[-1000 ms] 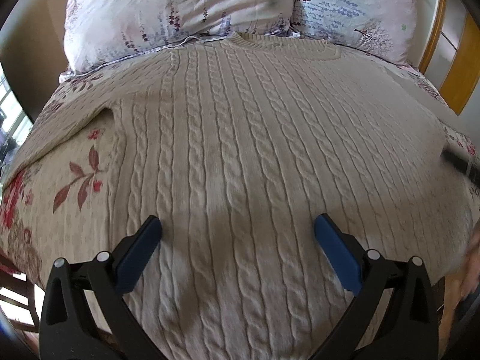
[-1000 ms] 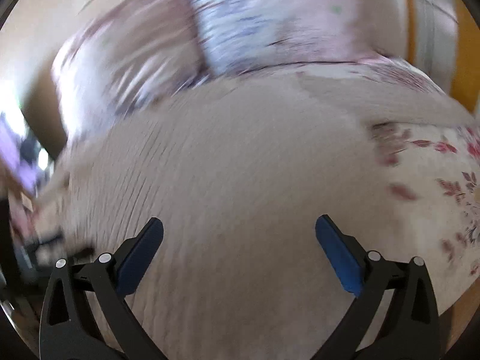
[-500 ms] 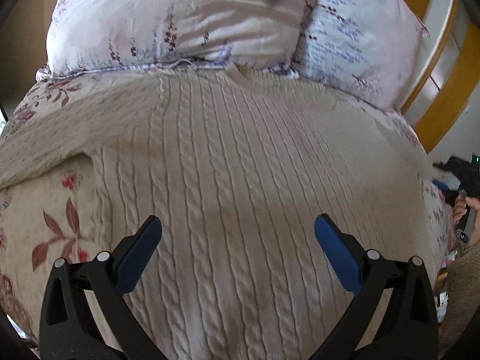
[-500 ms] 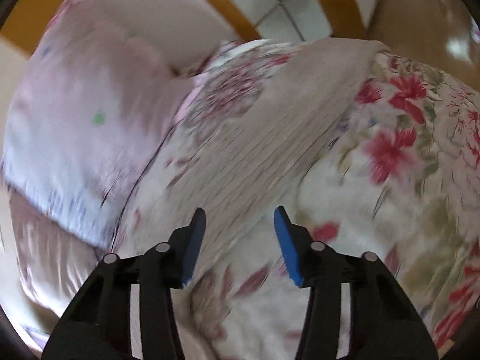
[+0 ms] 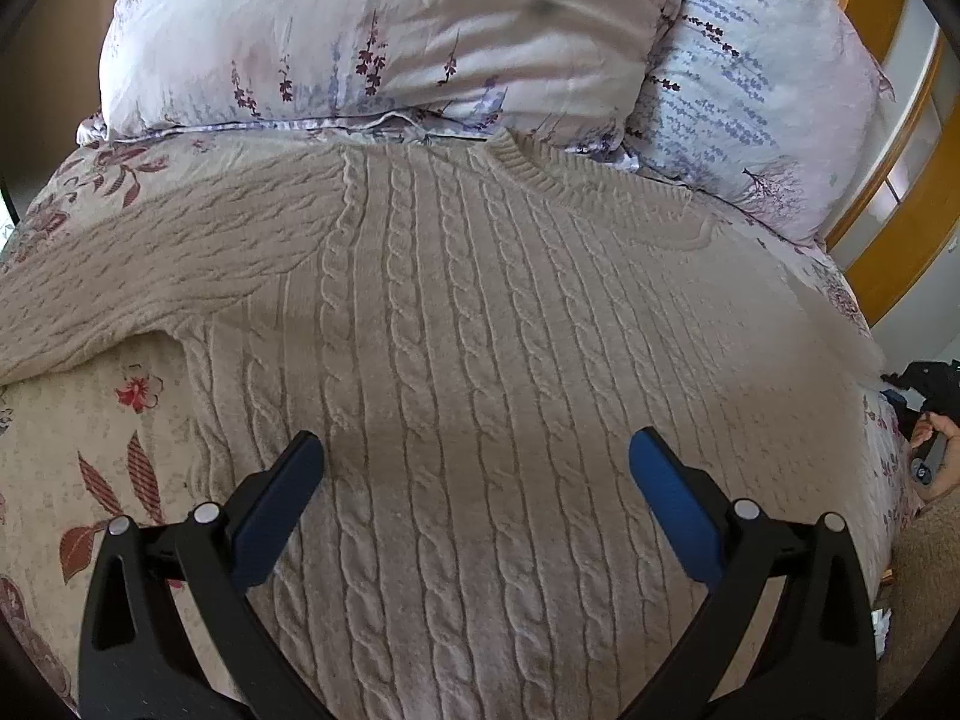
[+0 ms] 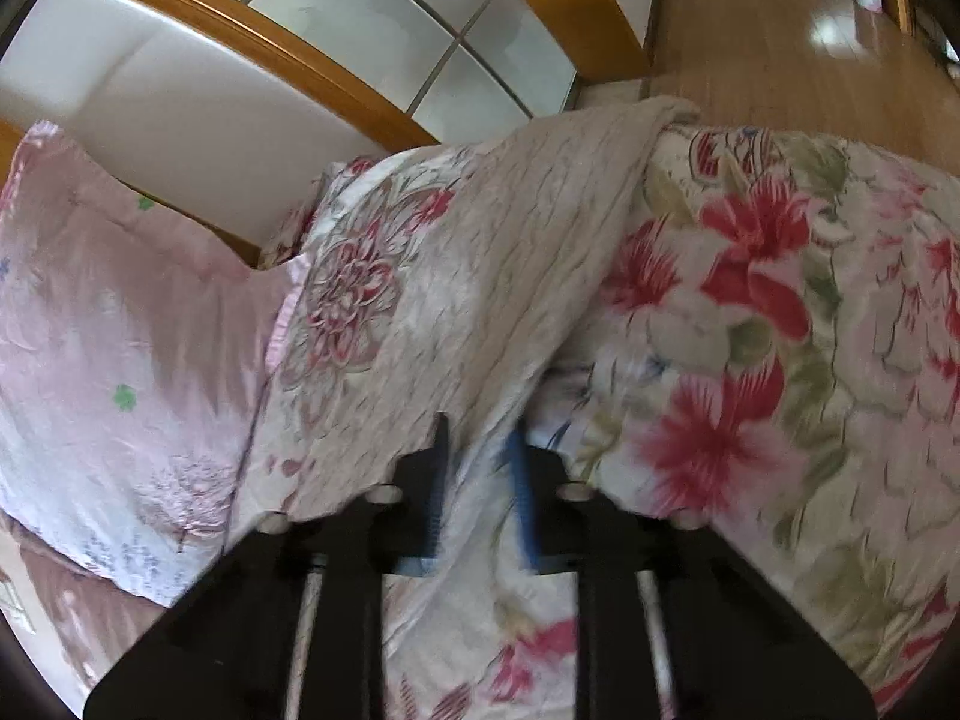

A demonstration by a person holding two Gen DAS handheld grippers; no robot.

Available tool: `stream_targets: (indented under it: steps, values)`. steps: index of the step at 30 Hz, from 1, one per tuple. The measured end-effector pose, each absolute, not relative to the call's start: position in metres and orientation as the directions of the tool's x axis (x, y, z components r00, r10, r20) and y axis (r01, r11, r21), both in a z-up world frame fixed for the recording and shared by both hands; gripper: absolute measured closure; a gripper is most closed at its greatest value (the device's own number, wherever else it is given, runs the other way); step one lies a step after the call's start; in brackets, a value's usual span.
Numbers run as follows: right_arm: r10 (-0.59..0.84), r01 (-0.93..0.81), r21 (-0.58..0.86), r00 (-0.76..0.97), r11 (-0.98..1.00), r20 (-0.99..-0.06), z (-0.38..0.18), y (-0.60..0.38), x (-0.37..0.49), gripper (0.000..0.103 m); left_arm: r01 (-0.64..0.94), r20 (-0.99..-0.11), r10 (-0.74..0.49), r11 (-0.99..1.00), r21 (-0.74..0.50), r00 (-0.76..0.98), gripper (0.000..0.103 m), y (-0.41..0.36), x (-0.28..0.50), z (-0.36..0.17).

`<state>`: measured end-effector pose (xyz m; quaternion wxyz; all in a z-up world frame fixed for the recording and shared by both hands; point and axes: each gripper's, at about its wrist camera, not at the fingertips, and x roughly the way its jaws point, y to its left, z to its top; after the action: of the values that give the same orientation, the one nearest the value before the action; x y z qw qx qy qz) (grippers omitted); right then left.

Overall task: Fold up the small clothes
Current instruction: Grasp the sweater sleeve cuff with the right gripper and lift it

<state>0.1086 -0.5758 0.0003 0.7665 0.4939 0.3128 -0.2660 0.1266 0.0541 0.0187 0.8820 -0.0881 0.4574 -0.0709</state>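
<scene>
A cream cable-knit sweater (image 5: pixel 456 324) lies flat on the floral bed cover, neck toward the pillows, its left sleeve (image 5: pixel 138 276) stretched out to the left. My left gripper (image 5: pixel 474 468) hovers open over the sweater's lower body, holding nothing. In the right wrist view the sweater's right sleeve (image 6: pixel 558 228) runs away toward the bed's far edge. My right gripper (image 6: pixel 480 456) has its blue pads closed on the near part of that sleeve; the view is blurred.
Two floral pillows (image 5: pixel 384 30) (image 5: pixel 756 96) lie at the bed head against a wooden headboard (image 6: pixel 252 42). The floral bed cover (image 6: pixel 780 330) spreads right of the sleeve. Wooden floor (image 6: pixel 780 30) lies beyond the bed edge. A person's hand (image 5: pixel 936 456) shows at the right edge.
My right gripper swung right off the sweater body to the right sleeve and closed from wide open onto it. My left gripper moved slightly closer toward the pillows, still open.
</scene>
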Motion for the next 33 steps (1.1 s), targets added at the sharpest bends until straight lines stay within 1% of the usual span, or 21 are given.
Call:
stream_targets:
  steps: [3, 5, 9, 12, 14, 15, 18, 20, 23, 25, 26, 28, 29, 30, 33]
  values:
    - [-0.135, 0.691, 0.566, 0.679, 0.448, -0.722, 0.014, -0.566, 0.112, 0.095, 0.047, -0.781, -0.228, 0.968, -0.247, 0.582, 0.002, 0.057, 0.127, 0.020]
    - [-0.160, 0.651, 0.546, 0.707, 0.527, -0.689, 0.034, -0.552, 0.116, 0.095, 0.038, -0.772, -0.232, 0.965, -0.261, 0.592, 0.002, 0.060, 0.128, 0.021]
    - [-0.131, 0.526, 0.521, 0.777, 0.672, -0.615, 0.073, -0.510, 0.127, 0.095, 0.028, -0.746, -0.256, 0.952, -0.304, 0.615, 0.002, 0.066, 0.130, 0.023]
    - [-0.039, 0.386, 0.508, 0.824, 0.770, -0.566, 0.096, -0.461, 0.137, 0.095, 0.024, -0.729, -0.268, 0.945, -0.327, 0.629, 0.002, 0.068, 0.129, 0.024]
    - [0.073, 0.265, 0.514, 0.835, 0.816, -0.546, 0.101, -0.418, 0.144, 0.095, 0.016, -0.724, -0.264, 0.944, -0.330, 0.637, 0.002, 0.068, 0.128, 0.026]
    - [0.104, 0.234, 0.515, 0.832, 0.824, -0.545, 0.101, -0.406, 0.148, 0.095, 0.012, -0.723, -0.261, 0.944, -0.330, 0.639, 0.002, 0.069, 0.128, 0.026]
    - [0.255, 0.096, 0.510, 0.778, 0.855, -0.574, 0.088, -0.345, 0.161, 0.095, -0.002, -0.722, -0.250, 0.944, -0.329, 0.645, 0.002, 0.069, 0.125, 0.029]
    - [0.329, 0.031, 0.490, 0.704, 0.871, -0.630, 0.070, -0.306, 0.172, 0.095, -0.004, -0.720, -0.249, 0.944, -0.329, 0.647, 0.002, 0.071, 0.124, 0.032]
    - [0.361, 0.011, 0.461, 0.605, 0.888, -0.710, 0.040, -0.271, 0.182, 0.095, 0.023, -0.704, -0.268, 0.941, -0.337, 0.657, 0.002, 0.073, 0.120, 0.040]
    - [0.380, 0.035, 0.486, 0.576, 0.873, -0.724, 0.032, -0.268, 0.183, 0.093, 0.046, -0.694, -0.287, 0.938, -0.344, 0.660, 0.002, 0.075, 0.120, 0.046]
    - [0.396, 0.052, 0.515, 0.577, 0.856, -0.715, 0.033, -0.272, 0.183, 0.090, 0.056, -0.690, -0.292, 0.938, -0.343, 0.662, 0.002, 0.077, 0.120, 0.049]
    - [0.422, 0.097, 0.586, 0.600, 0.804, -0.680, 0.035, -0.288, 0.179, 0.075, 0.069, -0.686, -0.300, 0.937, -0.344, 0.663, 0.002, 0.080, 0.121, 0.055]
    - [0.415, 0.131, 0.605, 0.615, 0.785, -0.671, 0.035, -0.297, 0.175, 0.062, 0.070, -0.684, -0.308, 0.933, -0.352, 0.662, 0.002, 0.084, 0.123, 0.057]
    - [0.407, 0.158, 0.619, 0.626, 0.769, -0.665, 0.035, -0.303, 0.172, 0.058, 0.071, -0.677, -0.321, 0.927, -0.369, 0.663, 0.002, 0.086, 0.125, 0.059]
    - [0.384, 0.262, 0.670, 0.653, 0.695, -0.653, 0.031, -0.332, 0.170, 0.058, 0.054, -0.666, -0.350, 0.905, -0.423, 0.659, 0.002, 0.094, 0.132, 0.061]
